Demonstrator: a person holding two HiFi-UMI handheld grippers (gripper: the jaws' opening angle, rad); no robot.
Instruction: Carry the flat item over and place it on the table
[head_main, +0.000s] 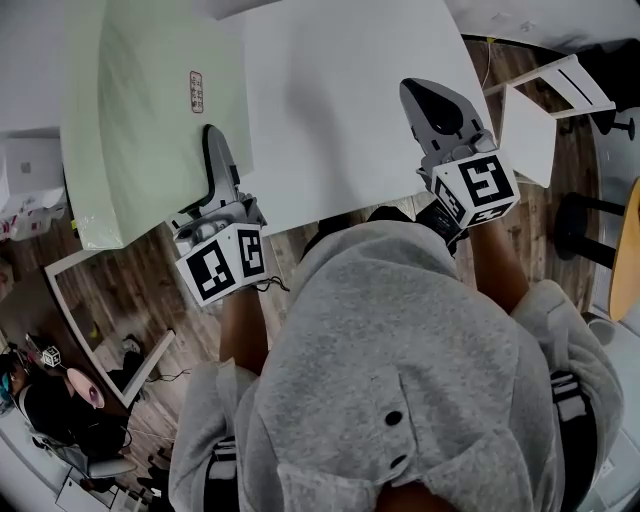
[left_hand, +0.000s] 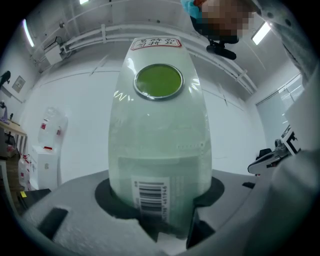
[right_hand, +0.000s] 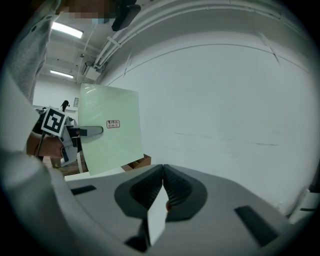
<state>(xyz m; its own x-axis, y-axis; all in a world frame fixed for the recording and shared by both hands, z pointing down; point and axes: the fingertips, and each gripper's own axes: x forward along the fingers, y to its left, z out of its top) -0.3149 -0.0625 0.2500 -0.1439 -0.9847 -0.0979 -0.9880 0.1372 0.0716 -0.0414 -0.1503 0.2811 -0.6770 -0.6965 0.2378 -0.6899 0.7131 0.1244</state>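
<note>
Your left gripper (head_main: 216, 150) has the pale green panel (head_main: 150, 120) by its near edge, close to the near right corner. The jaws stand wide but are clamped. In the left gripper view the panel fills the whole gap between them, pressed on both sides, with a barcode sticker (left_hand: 151, 197) right at the grip. From the head view one dark jaw lies across the panel's upper face. The other jaw is underneath and hidden there. A small red-bordered label (head_main: 196, 90) sits on that upper face, just past the jaw tip.

The green panel rests on nothing. It hangs from your gripper alone, with wooden floor (head_main: 110, 290) showing below its near edge.

Your right gripper (head_main: 425, 100) is at the near right corner of a large white panel (head_main: 340, 100), lying along its right edge. The jaws are almost together, pinching a thin white edge that the right gripper view shows edge-on between the pads. Beyond the jaws, white surface fills most of that view. At its left side you can see the green panel with the left gripper on its edge.

The two panels sit side by side, green on the left and white on the right. Along the line where they meet I cannot tell whether they touch or one overlaps the other.

The marker cubes (head_main: 222, 262) sit at the rear of each gripper, just in front of your grey hoodie (head_main: 400, 350). A white frame (head_main: 100, 310) lies on the floor below the green panel's near left corner.
</note>
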